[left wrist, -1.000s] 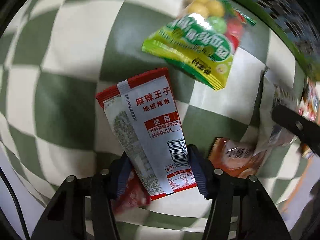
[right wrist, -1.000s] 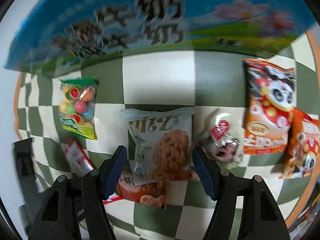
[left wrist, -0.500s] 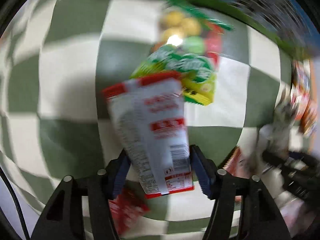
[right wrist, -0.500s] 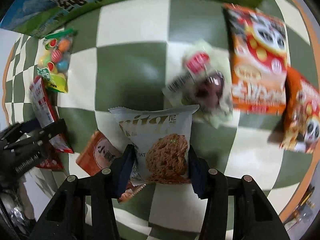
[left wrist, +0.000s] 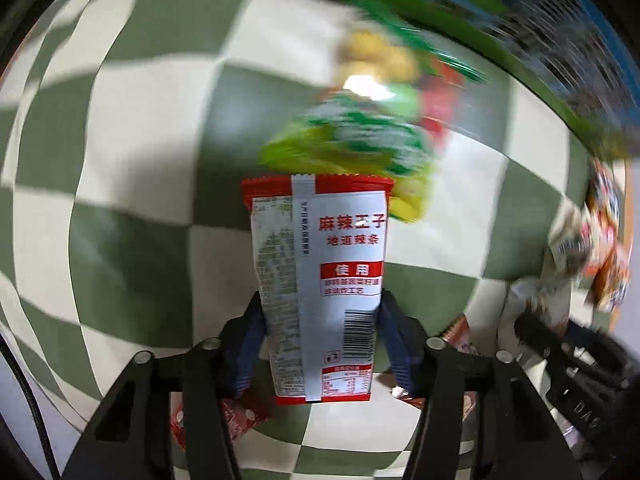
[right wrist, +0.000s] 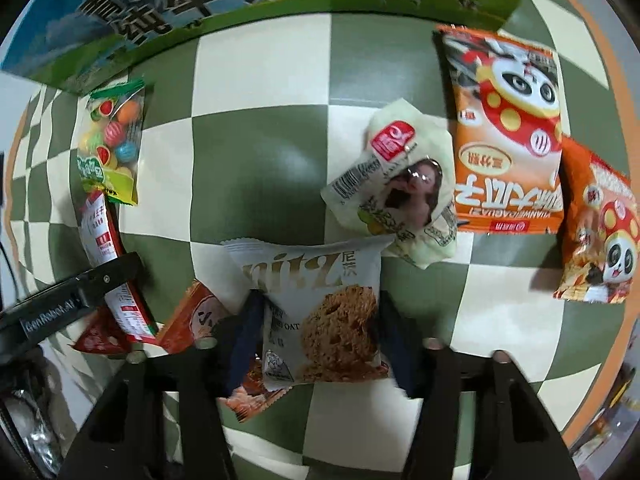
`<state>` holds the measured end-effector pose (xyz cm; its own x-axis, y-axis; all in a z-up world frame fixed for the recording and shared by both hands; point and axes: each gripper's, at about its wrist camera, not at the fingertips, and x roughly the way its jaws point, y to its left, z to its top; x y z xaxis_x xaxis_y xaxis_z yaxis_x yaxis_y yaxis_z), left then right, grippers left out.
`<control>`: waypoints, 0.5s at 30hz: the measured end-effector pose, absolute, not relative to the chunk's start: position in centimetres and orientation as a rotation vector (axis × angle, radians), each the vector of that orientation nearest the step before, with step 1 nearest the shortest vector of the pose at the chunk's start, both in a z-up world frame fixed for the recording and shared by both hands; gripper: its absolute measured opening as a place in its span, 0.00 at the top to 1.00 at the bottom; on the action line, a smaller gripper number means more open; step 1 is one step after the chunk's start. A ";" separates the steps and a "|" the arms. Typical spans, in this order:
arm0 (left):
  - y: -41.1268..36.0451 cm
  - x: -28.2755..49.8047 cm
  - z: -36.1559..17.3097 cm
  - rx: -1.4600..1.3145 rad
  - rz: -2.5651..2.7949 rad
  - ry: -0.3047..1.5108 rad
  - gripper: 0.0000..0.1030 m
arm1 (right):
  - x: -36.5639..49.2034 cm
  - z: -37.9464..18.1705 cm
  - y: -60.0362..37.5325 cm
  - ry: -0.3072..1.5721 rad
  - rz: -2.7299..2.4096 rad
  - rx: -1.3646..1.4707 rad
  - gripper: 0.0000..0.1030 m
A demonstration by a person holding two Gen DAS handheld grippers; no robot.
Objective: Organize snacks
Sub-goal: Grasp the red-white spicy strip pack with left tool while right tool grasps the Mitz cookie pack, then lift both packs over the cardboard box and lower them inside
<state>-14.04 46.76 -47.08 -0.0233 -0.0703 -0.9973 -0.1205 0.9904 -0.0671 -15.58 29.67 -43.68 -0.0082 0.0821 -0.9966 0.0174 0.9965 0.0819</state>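
Note:
My left gripper point(left wrist: 322, 312) points down at the green-and-cream checked cloth point(left wrist: 132, 160). Its jaws are closing, and the pads press the sides of a red-and-white spicy-strip packet point(left wrist: 320, 240), which hangs straight between them. My right gripper point(right wrist: 320, 312) also points down with closing jaws. Its pads press a pale oat-cookie packet point(right wrist: 316, 280). The right wrist view shows the left gripper's finger point(right wrist: 80, 300) at the left edge, with the spicy-strip packet point(right wrist: 104, 248) in it. The right gripper's black finger point(left wrist: 560, 344) shows at the lower right of the left wrist view.
A bag of coloured candy balls point(right wrist: 110, 144) lies by a blue-green milk carton point(right wrist: 200, 0) at the back. Right of the middle lie a pale green packet point(right wrist: 400, 184) and two orange panda bags point(right wrist: 508, 132) point(right wrist: 600, 240). An orange-brown packet point(right wrist: 192, 320) and a small red packet point(right wrist: 96, 336) lie near the grippers.
The spicy-strip packet has swung from slanted to straight in the left jaws, nearer the candy bag. The right jaws have narrowed onto the oat-cookie packet, and that gripper has drawn back from the carton.

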 end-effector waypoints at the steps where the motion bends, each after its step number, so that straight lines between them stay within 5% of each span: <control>1: 46.0 -14.0 -46.9 -0.117 0.023 1.585 0.50 | -15.7 -43.5 29.7 1.569 0.046 0.075 0.50; 11: 41.9 -14.1 -48.6 -0.093 -0.003 1.628 0.41 | -16.1 -44.7 30.3 1.619 0.050 0.184 0.41; 15: 42.8 -15.1 -47.9 -0.097 0.027 1.607 0.54 | -16.9 -45.2 30.9 1.617 0.054 0.148 0.45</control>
<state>-15.14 42.84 -47.92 -0.0356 -0.0458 -0.9983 -0.0791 0.9959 -0.0429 -16.85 30.88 -45.18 -0.0453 0.1290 -0.9906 0.0622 0.9901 0.1260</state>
